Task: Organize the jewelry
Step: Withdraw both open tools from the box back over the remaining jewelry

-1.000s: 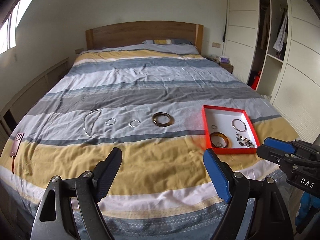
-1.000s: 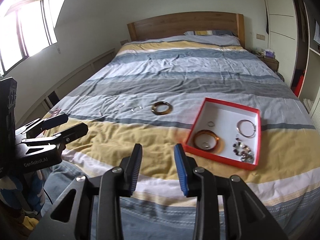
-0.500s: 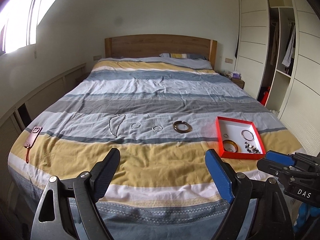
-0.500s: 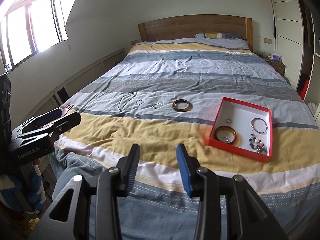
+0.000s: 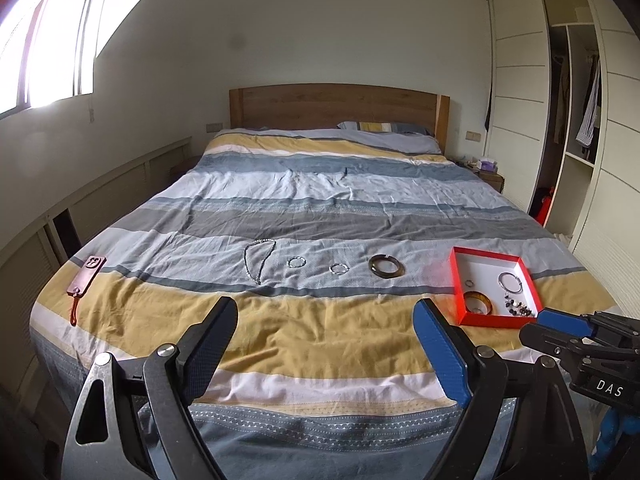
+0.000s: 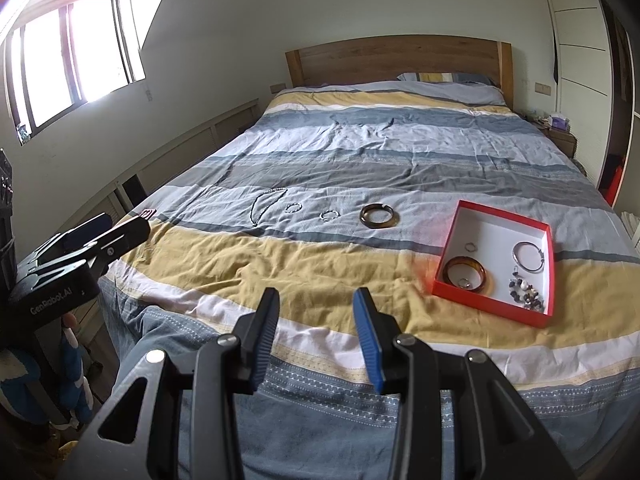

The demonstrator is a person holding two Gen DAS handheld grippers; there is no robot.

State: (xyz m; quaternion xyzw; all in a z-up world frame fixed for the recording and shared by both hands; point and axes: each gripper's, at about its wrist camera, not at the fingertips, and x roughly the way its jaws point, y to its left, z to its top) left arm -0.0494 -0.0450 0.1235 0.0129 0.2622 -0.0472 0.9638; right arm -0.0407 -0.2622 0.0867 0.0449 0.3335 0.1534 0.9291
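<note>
On the bed (image 5: 320,320) four pieces still lie loose in a row across a pale grey stripe: a chain necklace (image 5: 259,258), two small rings (image 5: 297,262) (image 5: 338,268), and a dark bangle (image 5: 386,266). To their right stands the red tray (image 5: 456,280), which already holds an amber bangle (image 5: 477,303), a hoop (image 5: 511,281), a small ring and a beaded piece. We judge all of these light. The necklace is limp and will drape and swing, so we would pinch it at one end or mid-loop and lift slowly. The rings are thin, hard and likely slippery; they sink a little into the soft quilt, so we would press down over one rim and close across the band. The dark bangle is stiff and the easiest: we would take it across its band, one finger inside the ring. Our left gripper (image 5: 324,344) is wide with nothing between its fingers, and its jaws have just been opening further. Our right gripper (image 6: 316,320) is narrow and also empty, a plain gap showing between the pads. Against the earlier views, both have drawn back from the bed: the jewelry and tray look smaller and farther off, more of the quilt's near edge and the room shows, and the pieces themselves have not shifted.
</note>
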